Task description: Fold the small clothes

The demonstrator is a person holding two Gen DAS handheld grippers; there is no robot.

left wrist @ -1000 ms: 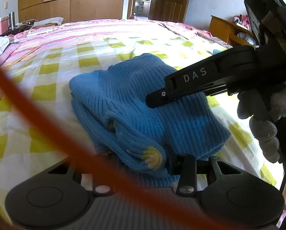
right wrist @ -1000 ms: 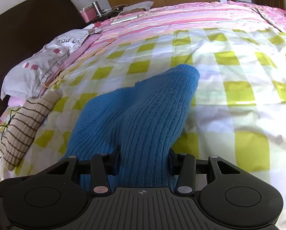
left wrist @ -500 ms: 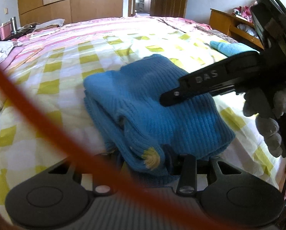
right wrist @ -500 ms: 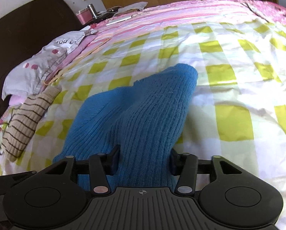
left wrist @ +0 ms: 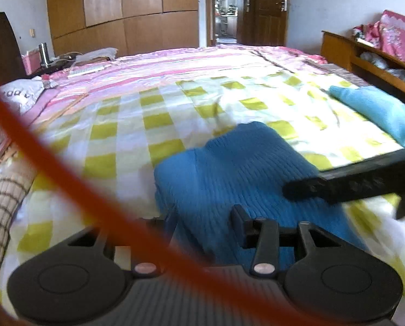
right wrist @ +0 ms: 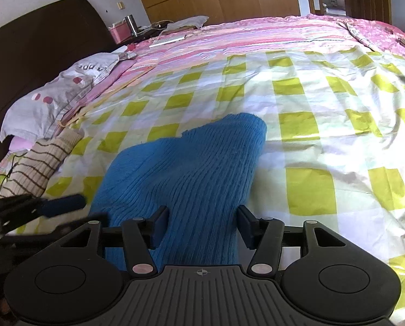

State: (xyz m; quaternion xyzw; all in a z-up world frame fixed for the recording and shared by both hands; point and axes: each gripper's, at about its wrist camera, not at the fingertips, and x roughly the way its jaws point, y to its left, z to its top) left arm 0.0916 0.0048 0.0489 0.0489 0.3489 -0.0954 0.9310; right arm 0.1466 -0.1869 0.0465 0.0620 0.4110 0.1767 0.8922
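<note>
At the far left of the bed a brown-striped knit (right wrist: 36, 163) lies against a grey pillow (right wrist: 55, 95), well apart from the work. Next comes the left gripper (left wrist: 202, 225): the blue knit sweater (left wrist: 237, 168) passes between its fingers, but an orange cable (left wrist: 53, 146) crosses the lens and hides the left finger, so I cannot tell whether it is clenched or released. The sweater itself sits bunched in a thick folded bundle on the yellow-checked sheet (left wrist: 137, 125), near the bed's front edge. In the right wrist view the right gripper (right wrist: 201, 226) straddles the sweater's near end with its pads visibly spread — the wool fills the gap, yet it reads as released rather than pinching. The ribbed knit looks soft, light and springy; it should sag and slide open — best taken at a doubled edge through all layers, not by a single ply. Farthest right lies a pale blue garment (left wrist: 376, 108), apparently folded already.
</note>
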